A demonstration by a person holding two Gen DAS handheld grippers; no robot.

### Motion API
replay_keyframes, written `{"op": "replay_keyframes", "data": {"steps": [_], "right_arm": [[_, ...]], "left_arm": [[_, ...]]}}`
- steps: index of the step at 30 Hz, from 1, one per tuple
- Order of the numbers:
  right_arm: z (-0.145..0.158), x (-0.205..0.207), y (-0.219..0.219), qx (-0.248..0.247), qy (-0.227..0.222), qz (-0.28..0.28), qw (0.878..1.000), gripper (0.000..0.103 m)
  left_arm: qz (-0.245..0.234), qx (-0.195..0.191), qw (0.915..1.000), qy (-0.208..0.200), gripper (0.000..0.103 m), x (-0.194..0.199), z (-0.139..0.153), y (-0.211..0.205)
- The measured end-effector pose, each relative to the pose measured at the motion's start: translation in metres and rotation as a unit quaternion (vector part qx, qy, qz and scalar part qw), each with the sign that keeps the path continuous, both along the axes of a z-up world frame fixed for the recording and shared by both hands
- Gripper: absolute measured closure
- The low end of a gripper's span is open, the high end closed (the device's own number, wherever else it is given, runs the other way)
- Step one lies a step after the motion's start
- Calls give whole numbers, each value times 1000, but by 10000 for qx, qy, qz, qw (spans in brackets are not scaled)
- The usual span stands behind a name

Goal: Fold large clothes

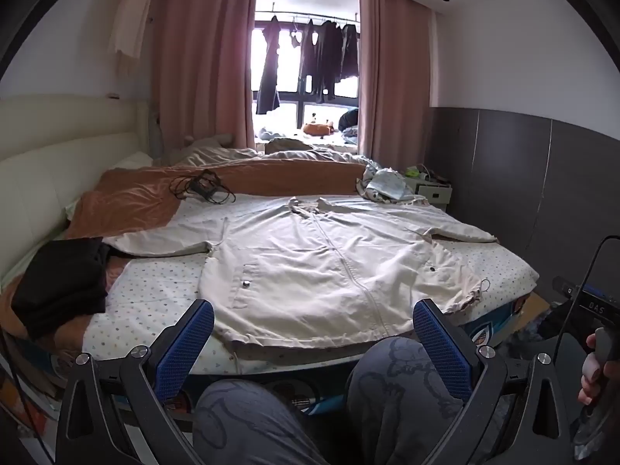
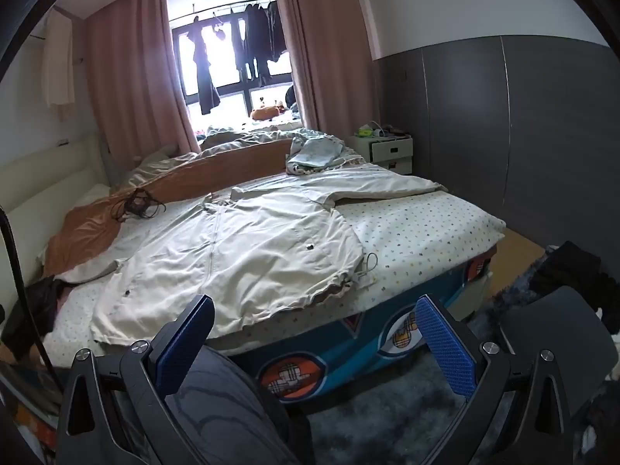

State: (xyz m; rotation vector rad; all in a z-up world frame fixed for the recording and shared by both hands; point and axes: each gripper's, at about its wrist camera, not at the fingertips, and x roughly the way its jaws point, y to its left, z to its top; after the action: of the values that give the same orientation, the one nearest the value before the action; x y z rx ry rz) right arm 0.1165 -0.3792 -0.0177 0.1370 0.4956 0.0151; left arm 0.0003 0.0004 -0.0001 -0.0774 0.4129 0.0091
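Observation:
A large cream zip-front jacket [image 1: 310, 255] lies spread flat on the bed, front up, sleeves out to both sides, hem toward me; it also shows in the right wrist view [image 2: 240, 255]. My left gripper [image 1: 314, 333] is open and empty, held above my knees just short of the jacket's hem. My right gripper [image 2: 316, 333] is open and empty, off the bed's front right side, near the hem's right corner with its drawstring [image 2: 368, 267].
Folded black clothes [image 1: 62, 283] sit at the bed's left edge. A black cable bundle [image 1: 201, 188] lies on the orange blanket [image 1: 128, 201]. A crumpled light-blue garment [image 1: 383, 186] lies at the far right. A white nightstand [image 2: 387, 151] stands beyond. My knees [image 1: 391, 387] are below the grippers.

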Motion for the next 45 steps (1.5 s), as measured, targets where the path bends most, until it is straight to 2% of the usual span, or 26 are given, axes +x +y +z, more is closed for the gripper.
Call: {"op": "replay_keyframes", "data": {"steps": [20,32,45], "right_arm": [[-1,-8,-6,48,-45,-50,10000,0],[0,-11,7,-203,-122,-96,9997,0],[3,-8,14,-308,-175,-64,9994,0]], "left_arm": [[-175,8,9998,-21,0,-9,-3,-3],[-178,124,9998,31,0,-8,-6,-5],[-166,61,9998,28,0,-6,-10,2]]}}
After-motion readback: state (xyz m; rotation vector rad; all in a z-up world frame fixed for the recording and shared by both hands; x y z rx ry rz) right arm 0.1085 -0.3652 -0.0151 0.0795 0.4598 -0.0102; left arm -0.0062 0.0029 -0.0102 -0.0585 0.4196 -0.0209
